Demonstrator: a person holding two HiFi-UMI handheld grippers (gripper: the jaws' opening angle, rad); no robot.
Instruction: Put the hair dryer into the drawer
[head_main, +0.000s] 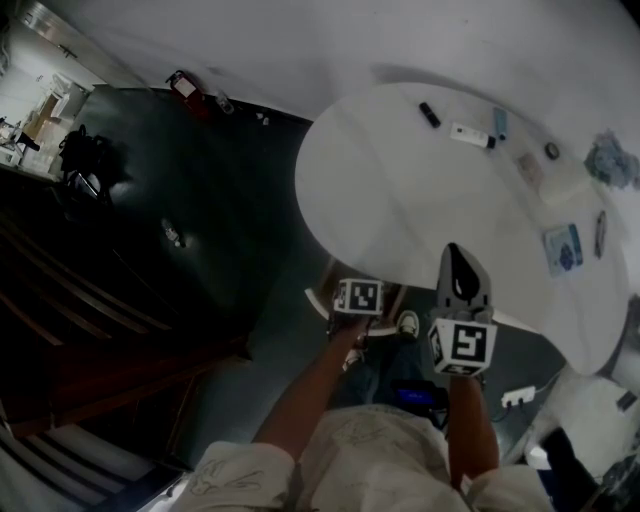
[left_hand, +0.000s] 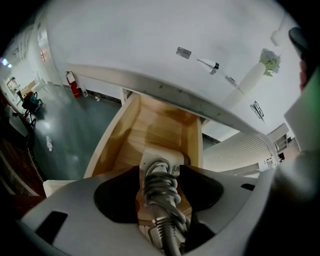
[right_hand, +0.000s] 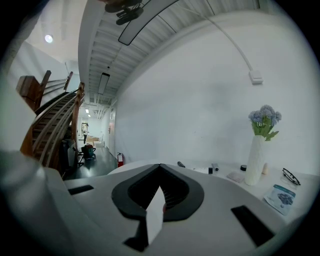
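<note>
Left gripper (left_hand: 160, 169) points steeply down, its jaws clamped on the white plastic hair dryer (left_hand: 161, 156), dark pads pressing it from both sides. The dryer's grey coiled cord (left_hand: 161, 189) is bundled along the body and runs back between the jaws. The dryer's front end sits inside the open light-wood drawer (left_hand: 112, 142), over the drawer's near part. Whether it touches the drawer floor cannot be told. The drawer is pulled out from under the edge of the round white table (head_main: 400, 180). Right gripper (right_hand: 160, 167) is held nearly level above the table's near edge, jaw tips met. A thin white flat piece (right_hand: 156, 215) stands in the hollow behind the tips, its nature unclear. A tall white vase with pale blue flowers (right_hand: 256, 162) stands on the tabletop, well apart from both grippers.
</note>
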